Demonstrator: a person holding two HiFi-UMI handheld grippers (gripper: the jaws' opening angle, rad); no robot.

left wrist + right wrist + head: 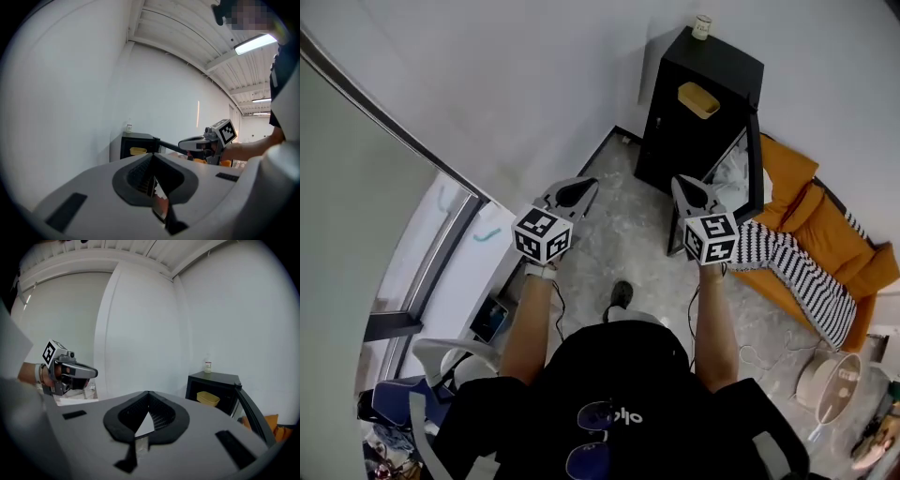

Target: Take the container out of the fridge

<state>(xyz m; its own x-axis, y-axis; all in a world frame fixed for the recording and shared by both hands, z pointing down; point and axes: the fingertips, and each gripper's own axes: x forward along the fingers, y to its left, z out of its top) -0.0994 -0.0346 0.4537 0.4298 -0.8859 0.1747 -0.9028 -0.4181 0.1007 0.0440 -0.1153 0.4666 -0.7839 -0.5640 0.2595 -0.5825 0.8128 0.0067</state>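
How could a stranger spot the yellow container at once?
Against the white wall, beside the orange sofa, stands a small black fridge, door open. Inside it sits a shallow yellow container; the small pale jar stands on top, outside.

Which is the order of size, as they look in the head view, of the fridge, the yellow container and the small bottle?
Largest to smallest:
1. fridge
2. yellow container
3. small bottle

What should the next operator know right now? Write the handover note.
Left gripper: fingers together, empty. Right gripper: the same. Both are up in the air, short of the fridge.
The fridge door is open; the yellow container sits on a shelf inside.
Done: door open.
Left: open the fingers, reach in, grip the container, bring it out.
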